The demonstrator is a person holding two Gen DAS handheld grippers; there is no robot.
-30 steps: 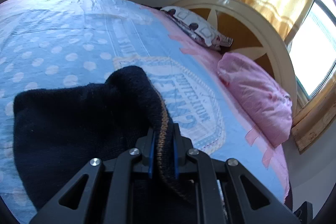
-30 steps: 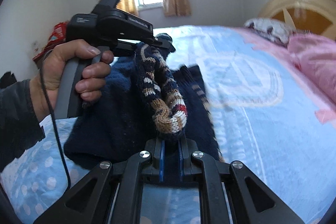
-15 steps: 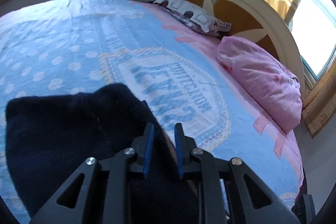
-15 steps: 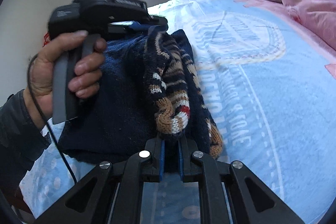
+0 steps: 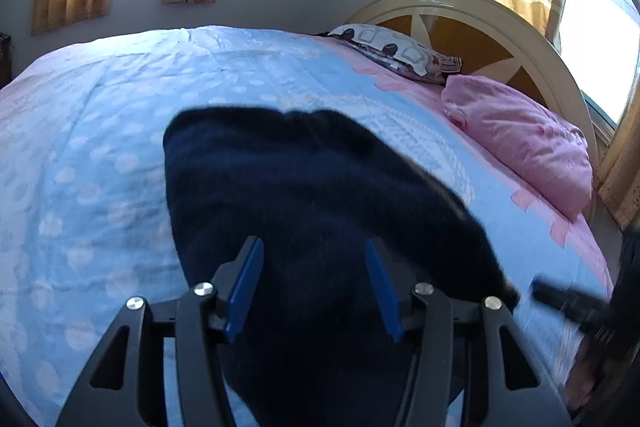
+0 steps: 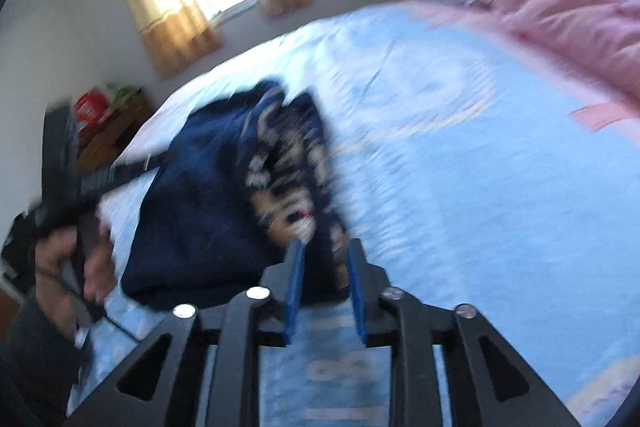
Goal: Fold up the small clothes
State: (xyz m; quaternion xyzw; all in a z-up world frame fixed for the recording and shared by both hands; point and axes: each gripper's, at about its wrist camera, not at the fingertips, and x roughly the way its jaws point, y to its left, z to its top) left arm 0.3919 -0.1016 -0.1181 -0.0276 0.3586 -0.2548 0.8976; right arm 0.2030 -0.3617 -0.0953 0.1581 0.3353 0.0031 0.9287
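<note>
Navy knitted sweater (image 5: 320,211) lies in a folded heap on the light blue polka-dot bedspread (image 5: 80,155), near the bed's near edge, long axis running away from both cameras toward the far window wall. Plain dark back faces up in the left wrist view; right wrist view shows a brown-and-cream patterned strip (image 6: 288,179) along its right side, blurred. Left gripper (image 5: 314,285) has blue pads spread wide, sweater beneath them, nothing pinched; contact can't be told. Right gripper (image 6: 326,273) is parted narrowly at the sweater's near hem, clamping nothing. Person's left hand (image 6: 68,267) grips the handle. Pink pillow (image 5: 520,143) sits well apart by the cream headboard (image 5: 500,15).
</note>
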